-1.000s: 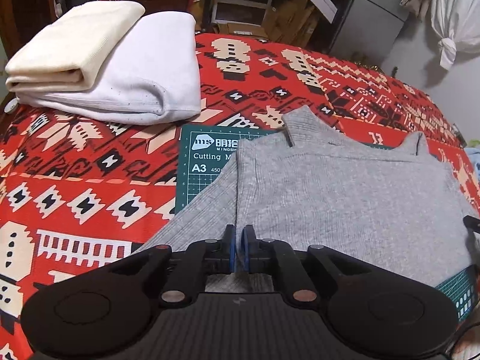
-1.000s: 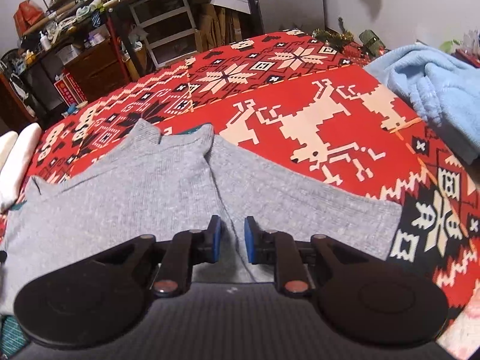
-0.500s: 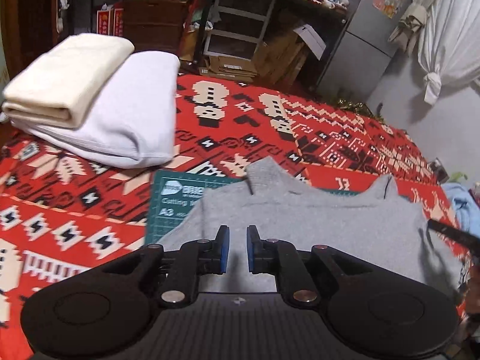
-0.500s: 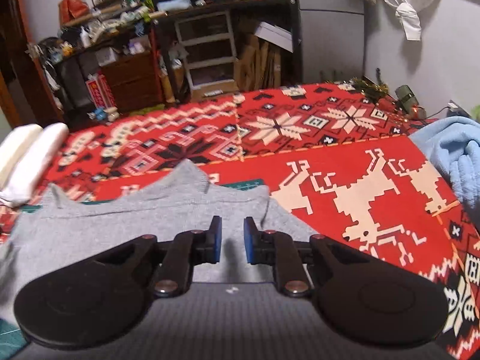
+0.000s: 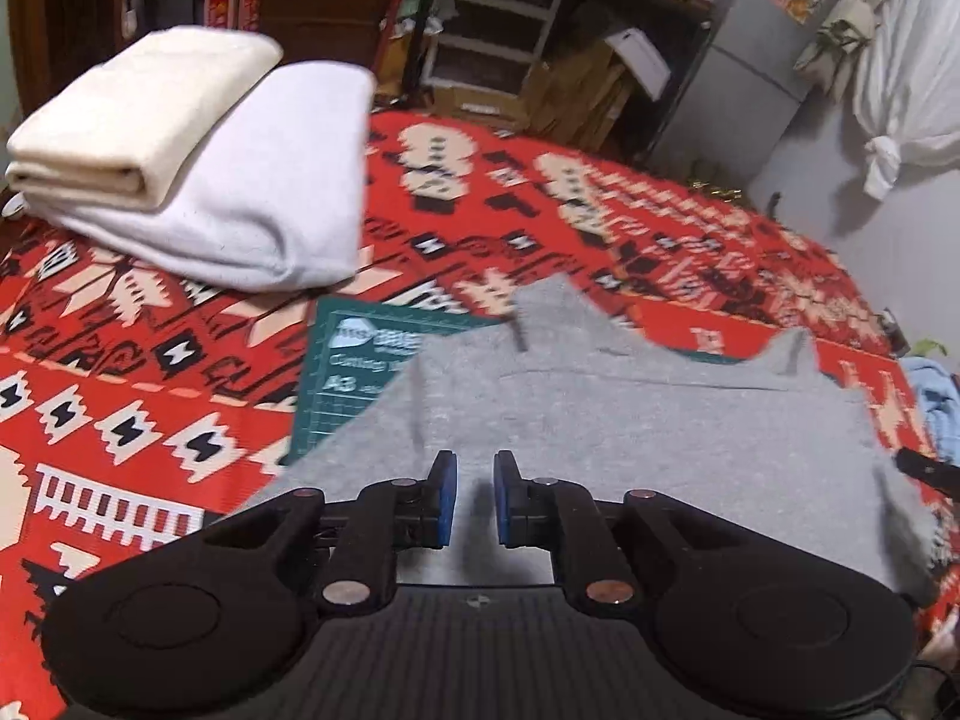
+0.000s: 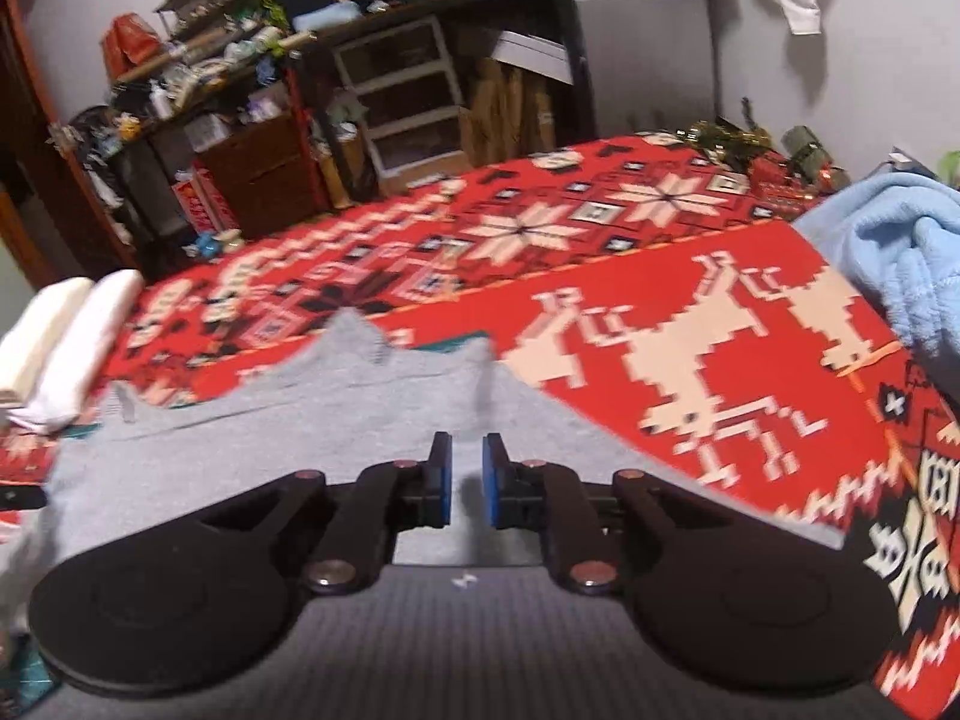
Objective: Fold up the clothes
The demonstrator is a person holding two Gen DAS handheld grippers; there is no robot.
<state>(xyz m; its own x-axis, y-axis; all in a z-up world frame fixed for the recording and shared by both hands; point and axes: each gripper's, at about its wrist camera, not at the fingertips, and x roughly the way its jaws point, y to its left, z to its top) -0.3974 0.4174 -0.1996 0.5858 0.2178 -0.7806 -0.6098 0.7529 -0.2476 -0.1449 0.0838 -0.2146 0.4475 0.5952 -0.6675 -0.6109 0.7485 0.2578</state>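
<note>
A grey knit garment (image 5: 630,420) lay spread flat on a red patterned cloth (image 5: 120,396) that covered the surface, and its upper left part rested on a green cutting mat (image 5: 360,360). Seen from the left wrist, the left hand-held gripper (image 5: 474,498) hovered over the near edge of the garment with its blue-padded fingers (image 5: 445,495) spread apart, a narrow gap between them and nothing held; grey fabric showed through that gap and stretched away ahead and to the right. Whether the fingers touched the cloth could not be told. From the right wrist, the right hand-held gripper (image 6: 467,480) was likewise parted and empty above the same grey garment (image 6: 270,450), which extended ahead and to the left, while a sleeve ran off to the right below the gripper body. The garment's far edge rose in two small peaks, seen in both views. Beyond the garment on the left sat a stack of two folded pieces: a cream folded cloth (image 5: 138,114) on top of a white folded cloth (image 5: 264,192). A light blue fleece (image 6: 900,252) lay bunched at the right edge of the surface, well apart from the garment. Both views were somewhat blurred.
</note>
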